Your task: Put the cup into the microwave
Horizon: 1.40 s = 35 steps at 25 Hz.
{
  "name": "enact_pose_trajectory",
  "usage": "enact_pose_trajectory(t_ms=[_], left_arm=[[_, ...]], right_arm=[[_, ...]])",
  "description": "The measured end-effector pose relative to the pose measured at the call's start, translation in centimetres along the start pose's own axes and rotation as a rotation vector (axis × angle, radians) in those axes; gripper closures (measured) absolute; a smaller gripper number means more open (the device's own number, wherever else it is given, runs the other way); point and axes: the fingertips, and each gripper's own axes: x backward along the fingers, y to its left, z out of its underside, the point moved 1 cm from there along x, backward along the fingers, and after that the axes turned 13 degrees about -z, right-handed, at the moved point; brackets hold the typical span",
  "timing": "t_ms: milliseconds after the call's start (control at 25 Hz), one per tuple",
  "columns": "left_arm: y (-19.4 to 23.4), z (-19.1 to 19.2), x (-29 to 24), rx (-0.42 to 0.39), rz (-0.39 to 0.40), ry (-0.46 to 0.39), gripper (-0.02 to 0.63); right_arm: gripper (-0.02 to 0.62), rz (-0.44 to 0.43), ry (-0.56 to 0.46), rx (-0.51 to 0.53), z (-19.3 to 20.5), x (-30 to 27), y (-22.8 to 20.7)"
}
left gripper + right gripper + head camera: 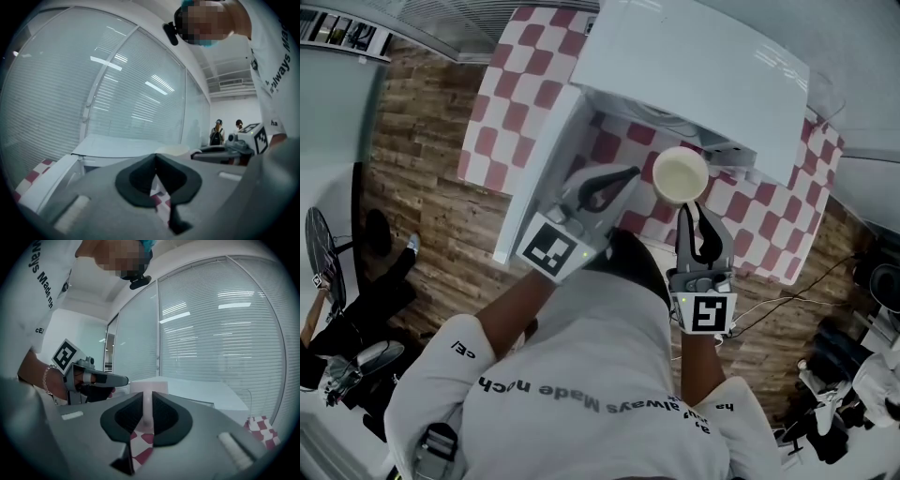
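With the cup (680, 175) at frame centre clamped by its wall in the right gripper (692, 214), just before the open microwave (694, 75), it should be carried level into the cavity, the left gripper (619, 180), jaws together and empty, being held clear of the door (534, 187).

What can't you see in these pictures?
- Inside of the microwave: in the head view, its own white top covers it.
- Lower part of the cup: in the right gripper view, the right gripper hides it.
- The people far off: in the left gripper view, too small to make out.
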Motion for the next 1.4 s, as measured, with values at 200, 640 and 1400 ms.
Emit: enact_pose_trajectory(t_ms=[200,640,1400], left_arm=[[1.5,2.0,-1.2,-0.002,-0.021,0.003,0.603],[4.3,6.9,-5.0,0.014,-0.051,0.042,0.601],[8.3,11.6,-11.6,-0.005,-0.106,0.068,0.603]], right_arm=[[0.552,0.011,0.007,-0.009,2.5,-1.9,-0.4],[0.552,0.061,0.022,-0.063,7.7,-5.9,-3.3],[0.554,0.101,0.012,-0.072,12.6,-12.0,-9.1]])
